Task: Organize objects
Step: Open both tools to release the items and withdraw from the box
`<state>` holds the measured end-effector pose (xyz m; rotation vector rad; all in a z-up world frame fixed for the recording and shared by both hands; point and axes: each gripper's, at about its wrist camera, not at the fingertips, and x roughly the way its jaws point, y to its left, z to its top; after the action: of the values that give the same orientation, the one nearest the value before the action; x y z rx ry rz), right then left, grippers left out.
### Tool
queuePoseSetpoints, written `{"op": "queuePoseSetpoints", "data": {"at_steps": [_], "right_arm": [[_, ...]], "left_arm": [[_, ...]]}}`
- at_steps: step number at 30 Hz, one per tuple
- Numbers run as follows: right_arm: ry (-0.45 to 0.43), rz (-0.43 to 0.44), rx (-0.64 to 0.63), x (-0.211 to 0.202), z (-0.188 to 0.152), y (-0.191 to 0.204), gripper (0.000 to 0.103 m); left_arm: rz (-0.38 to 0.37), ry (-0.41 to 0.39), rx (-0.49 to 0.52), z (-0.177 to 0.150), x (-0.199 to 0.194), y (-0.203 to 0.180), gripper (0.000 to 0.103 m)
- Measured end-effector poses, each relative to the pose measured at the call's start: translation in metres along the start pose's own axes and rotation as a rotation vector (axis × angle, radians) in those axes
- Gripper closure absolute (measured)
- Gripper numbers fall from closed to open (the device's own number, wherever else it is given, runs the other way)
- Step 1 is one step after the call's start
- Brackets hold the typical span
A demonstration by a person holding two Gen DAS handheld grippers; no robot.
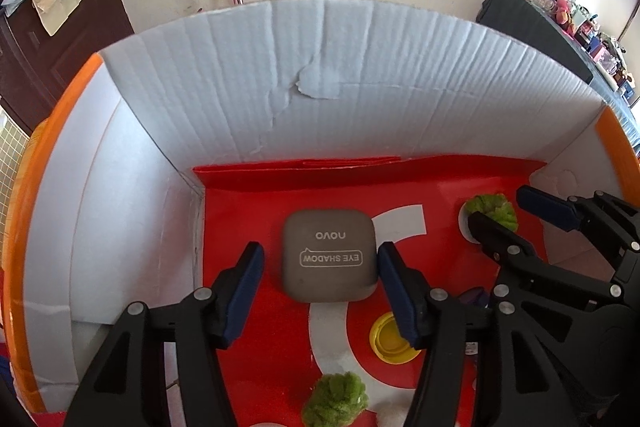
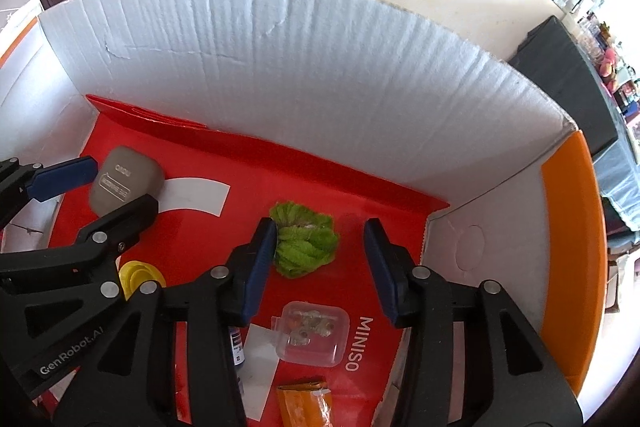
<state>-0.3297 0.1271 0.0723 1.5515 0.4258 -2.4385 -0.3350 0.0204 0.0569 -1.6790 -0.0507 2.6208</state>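
Note:
A grey eye shadow case (image 1: 330, 254) lies flat on the red floor of a white cardboard box (image 1: 320, 75). My left gripper (image 1: 320, 267) is open, its blue pads either side of the case's near end without squeezing it. A green fluffy ball (image 2: 306, 245) lies on the red floor. My right gripper (image 2: 320, 259) is open, its left pad touching the ball, its right pad apart. The right gripper also shows in the left wrist view (image 1: 508, 211) around that ball (image 1: 494, 209). The left gripper (image 2: 116, 183) and the case (image 2: 126, 181) show in the right wrist view.
Inside the box (image 2: 320, 67) lie a yellow cap (image 1: 394, 337), a second green ball (image 1: 336, 399), a clear plastic case (image 2: 310, 331), an orange packet (image 2: 306, 403) and a small dark bottle (image 2: 237, 347). High white walls close the far side and both ends.

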Motion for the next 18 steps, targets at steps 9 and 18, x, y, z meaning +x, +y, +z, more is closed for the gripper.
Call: {"op": "queuePoseSetpoints", "data": {"at_steps": [9, 18], "right_arm": [[-0.014, -0.015, 0.001, -0.021, -0.008, 0.003, 0.058], [-0.050, -0.033, 0.012, -0.054, -0.025, 0.007, 0.056]], "left_arm": [[-0.008, -0.025, 0.002, -0.006, -0.017, 0.000, 0.041], [-0.038, -0.062, 0.002, -0.016, -0.040, 0.001, 0.040]]}}
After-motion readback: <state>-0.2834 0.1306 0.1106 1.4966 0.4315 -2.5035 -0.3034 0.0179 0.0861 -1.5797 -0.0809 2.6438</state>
